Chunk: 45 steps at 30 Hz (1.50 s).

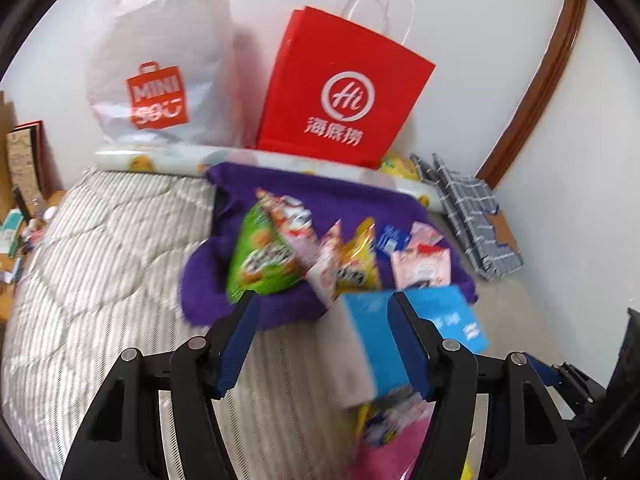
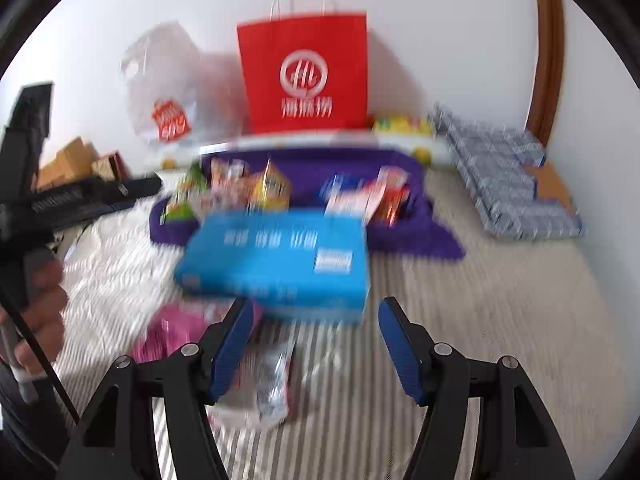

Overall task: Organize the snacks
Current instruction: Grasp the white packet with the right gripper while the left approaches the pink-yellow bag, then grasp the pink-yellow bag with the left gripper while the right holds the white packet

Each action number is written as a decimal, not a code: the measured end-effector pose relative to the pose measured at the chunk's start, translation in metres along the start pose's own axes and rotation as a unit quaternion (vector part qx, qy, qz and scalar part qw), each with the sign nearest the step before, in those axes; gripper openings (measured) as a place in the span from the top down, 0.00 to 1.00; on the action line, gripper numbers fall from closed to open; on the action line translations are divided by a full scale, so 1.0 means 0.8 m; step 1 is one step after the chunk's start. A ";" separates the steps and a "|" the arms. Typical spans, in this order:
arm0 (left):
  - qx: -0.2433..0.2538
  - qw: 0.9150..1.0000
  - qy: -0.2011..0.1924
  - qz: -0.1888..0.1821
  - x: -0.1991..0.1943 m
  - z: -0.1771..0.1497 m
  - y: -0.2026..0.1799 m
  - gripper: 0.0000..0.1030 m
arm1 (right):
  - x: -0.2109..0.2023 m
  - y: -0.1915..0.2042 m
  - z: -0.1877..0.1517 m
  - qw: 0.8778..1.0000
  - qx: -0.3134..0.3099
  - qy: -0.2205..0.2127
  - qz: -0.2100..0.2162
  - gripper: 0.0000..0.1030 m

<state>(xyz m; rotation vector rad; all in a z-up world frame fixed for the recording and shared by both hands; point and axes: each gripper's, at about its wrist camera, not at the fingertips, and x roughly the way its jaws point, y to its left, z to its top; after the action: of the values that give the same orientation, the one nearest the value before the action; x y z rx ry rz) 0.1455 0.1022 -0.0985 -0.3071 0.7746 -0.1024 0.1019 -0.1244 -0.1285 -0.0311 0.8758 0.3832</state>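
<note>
A blue flat box [image 2: 276, 260] lies on the striped bedding [image 1: 100, 260] in front of a purple cloth [image 1: 320, 196]. On the cloth sit several snack packs: a green bag [image 1: 264, 256], a yellow bag [image 1: 356, 264] and a pink packet [image 1: 422, 264]. My left gripper [image 1: 322, 296] is open above the box's near-left end, pads clear of it. My right gripper [image 2: 315, 302] is open just in front of the box, holding nothing. A clear wrapper [image 2: 274, 384] and a pink pack [image 2: 176, 332] lie on the bedding below it.
A red paper bag [image 1: 344, 88] and a white plastic bag [image 1: 160, 60] stand against the wall behind the cloth. Folded checked fabric [image 1: 472, 216] lies at the right. A hand [image 2: 40, 312] holding the other tool shows at the left of the right wrist view.
</note>
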 end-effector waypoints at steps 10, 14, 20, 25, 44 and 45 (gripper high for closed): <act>-0.009 1.000 0.021 0.008 -0.014 -0.033 0.015 0.37 | 0.022 0.024 -0.039 0.997 -0.026 0.052 0.046 0.49; -0.006 1.000 0.026 0.012 -0.018 -0.039 0.016 0.37 | 0.023 0.028 -0.040 0.996 -0.023 0.054 0.071 0.49; -0.011 0.999 0.034 0.010 -0.020 -0.045 0.020 0.37 | 0.046 0.035 -0.045 0.995 -0.026 0.070 0.065 0.44; -0.009 0.999 0.041 0.010 -0.017 -0.048 0.017 0.37 | 0.049 0.054 -0.051 0.996 -0.076 0.049 0.020 0.44; 0.031 0.990 0.112 -0.074 0.011 -0.081 -0.060 0.36 | 0.007 -0.057 -0.059 0.998 -0.010 0.020 -0.066 0.51; 0.032 0.990 0.118 -0.071 0.015 -0.083 -0.062 0.36 | 0.005 -0.062 -0.059 0.998 -0.006 0.018 -0.068 0.51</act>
<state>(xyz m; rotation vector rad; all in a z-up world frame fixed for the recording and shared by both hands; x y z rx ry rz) 0.1084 0.0369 -0.1362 -0.2929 0.9816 -0.3018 0.0859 -0.1781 -0.1682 -0.1078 0.9010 0.2607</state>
